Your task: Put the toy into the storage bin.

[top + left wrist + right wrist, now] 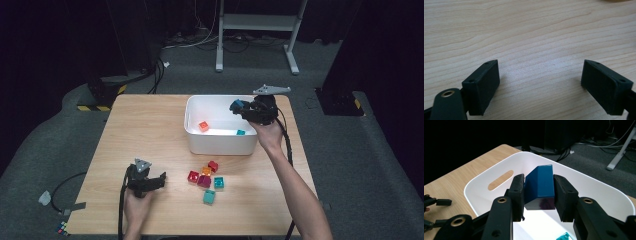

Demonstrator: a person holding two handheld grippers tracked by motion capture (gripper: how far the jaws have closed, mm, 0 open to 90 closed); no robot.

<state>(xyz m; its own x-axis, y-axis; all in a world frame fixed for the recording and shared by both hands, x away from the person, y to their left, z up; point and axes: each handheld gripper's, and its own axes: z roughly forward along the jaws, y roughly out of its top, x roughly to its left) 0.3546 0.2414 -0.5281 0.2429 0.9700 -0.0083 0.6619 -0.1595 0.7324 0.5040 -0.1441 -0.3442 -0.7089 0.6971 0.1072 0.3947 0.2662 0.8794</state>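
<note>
Right gripper view, fingers [566,195] clamping glossy blue block [540,185]

A dark blue block [540,186] sits over a white bin [220,142] on the pale wood-grained bench [140,130], between black jaws.

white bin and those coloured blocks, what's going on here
A person is moving blocks from the table into the white bin. The right gripper holds a blue block over the bin, which has an orange block and a teal one inside. The left gripper rests open on the table. More blocks wait outside.
</note>
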